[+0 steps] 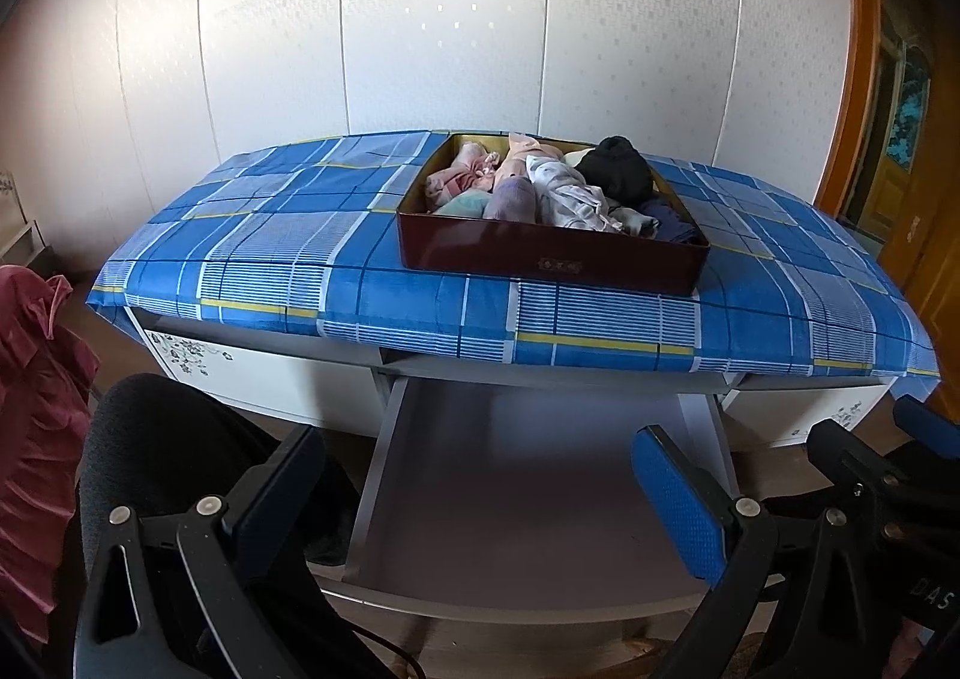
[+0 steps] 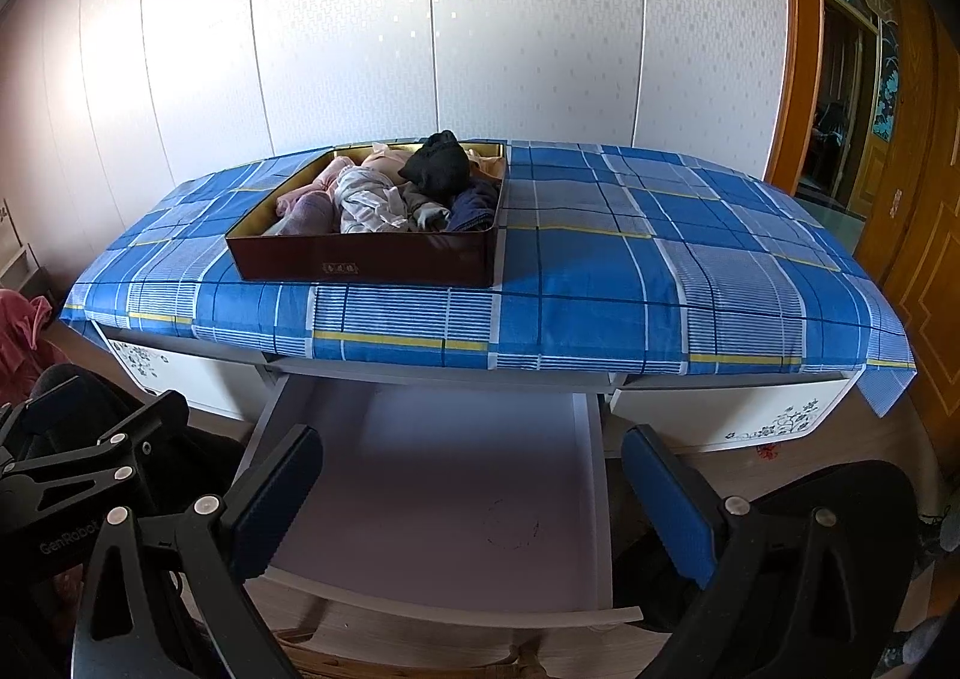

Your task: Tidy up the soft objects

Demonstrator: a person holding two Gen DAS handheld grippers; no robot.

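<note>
Both tongs (image 1: 480,505) (image 2: 471,493) spread, empty; box of clothes (image 1: 555,259) well ahead.

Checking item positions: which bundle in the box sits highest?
The black bundle, at the box's far right; it rises above the rim, while the pink, purple and white ones lie lower.

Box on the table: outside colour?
Dark maroon box, gold-lined inside; clearest in the right wrist view.

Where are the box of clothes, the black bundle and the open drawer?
box of clothes (image 1: 552,262), left wrist view, dark front wall.
black bundle (image 2: 438,165), right wrist view, top of the bundle.
open drawer (image 2: 438,499), right wrist view, bare bottom panel.
</note>
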